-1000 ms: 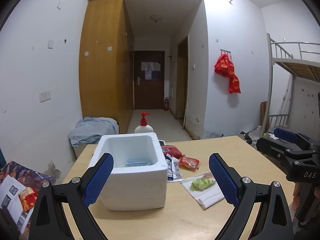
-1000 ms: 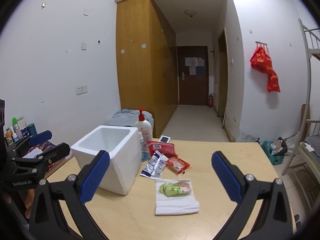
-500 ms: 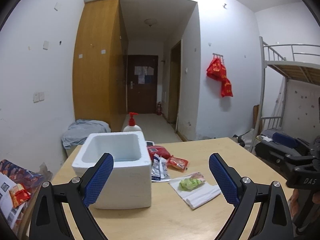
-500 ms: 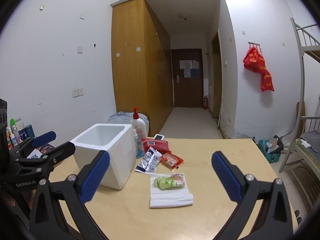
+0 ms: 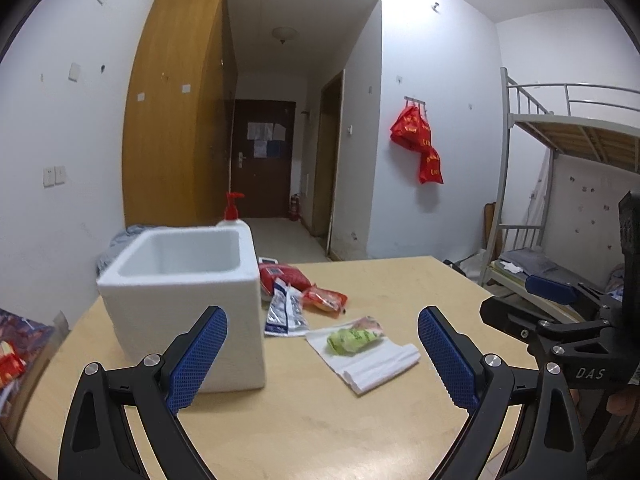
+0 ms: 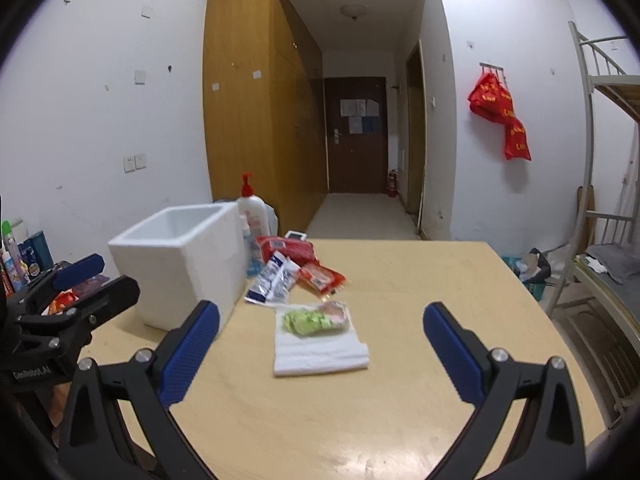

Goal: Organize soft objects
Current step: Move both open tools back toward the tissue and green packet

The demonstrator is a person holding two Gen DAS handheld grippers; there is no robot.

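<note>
"das" on right tool (image 5: 576,364); "genrobot.ai" on left tool (image 6: 32,372)

Foam box (image 5: 182,292): its wall is hiding the pump bottle (image 5: 233,216) behind it up to the shoulder in the left wrist view, and its floor is lying out of sight. Print on the packets (image 6: 276,280) beside it is reading too small. Clutter (image 5: 10,356) left of it is running off frame, blurred.

Left gripper (image 5: 322,350): jaws spread wide, nothing between the blue pads (image 5: 198,354). Held level, pointing toward 12 o'clock. Right gripper (image 6: 320,346): jaws likewise spread wide and empty, blue pads (image 6: 450,354) facing inward. In the left wrist view the right gripper sits at 3 o'clock; in the right wrist view the left gripper sits at 9 o'clock.
</note>
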